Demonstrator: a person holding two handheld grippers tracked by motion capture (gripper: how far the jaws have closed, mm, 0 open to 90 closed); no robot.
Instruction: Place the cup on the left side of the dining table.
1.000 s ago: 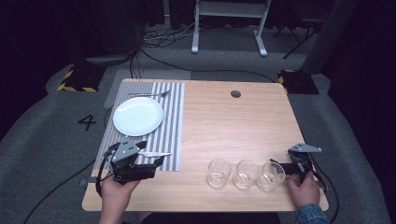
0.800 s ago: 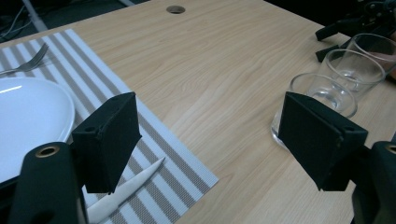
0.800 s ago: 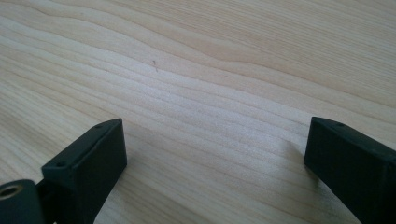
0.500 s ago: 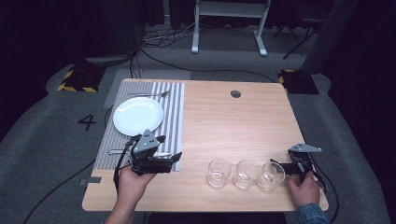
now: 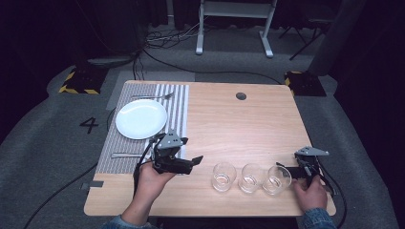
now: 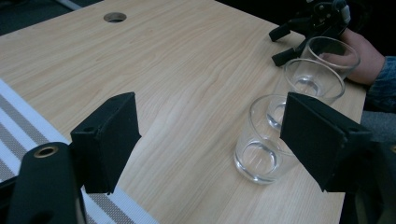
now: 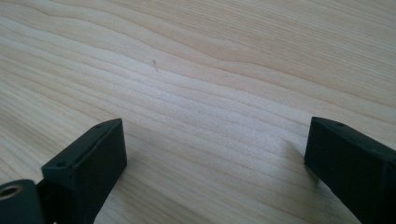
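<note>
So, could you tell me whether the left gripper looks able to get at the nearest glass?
Probably yes: the left gripper is open and faces the nearest glass, with bare table between them.

Three clear, empty, short glass tumblers stand upright in a row near the front edge of the light wooden desk: left tumbler, middle tumbler, right tumbler, just beside one another
</note>
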